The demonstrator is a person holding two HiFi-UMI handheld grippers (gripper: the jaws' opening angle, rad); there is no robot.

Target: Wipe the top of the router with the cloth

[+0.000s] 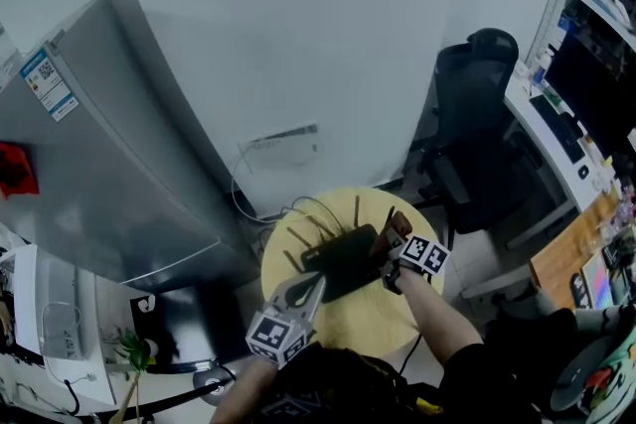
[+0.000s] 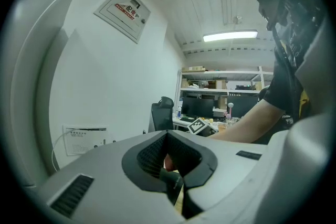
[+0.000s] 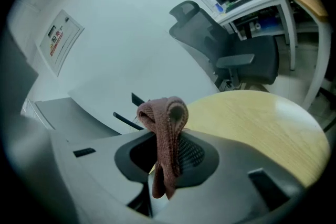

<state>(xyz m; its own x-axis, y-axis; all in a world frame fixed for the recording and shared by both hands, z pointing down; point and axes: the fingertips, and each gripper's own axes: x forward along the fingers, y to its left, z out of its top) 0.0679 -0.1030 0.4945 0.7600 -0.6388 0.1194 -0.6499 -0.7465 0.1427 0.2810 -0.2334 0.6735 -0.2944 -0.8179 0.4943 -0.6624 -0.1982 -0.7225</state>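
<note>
Wiping looks barely begun: the right gripper's (image 1: 394, 241) fingers pinch a ribbed brown cloth (image 3: 167, 134) at the right edge of the flat black router (image 1: 346, 261) (thin stick antennas), lower centre on the round pale-wood counter (image 1: 402, 313). The left gripper's (image 1: 306, 291) fingers sit drawn together at its near-left edge.

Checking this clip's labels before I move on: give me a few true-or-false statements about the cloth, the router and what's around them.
1. The right gripper has a brown cloth pinched in its jaws. True.
2. The router sits on a square glass table. False: the table is round with a pale wood top.
3. The cloth is spread flat over the router's top. False: it is bunched up in the right gripper's jaws.
4. A black office chair stands beyond the table. True.
</note>
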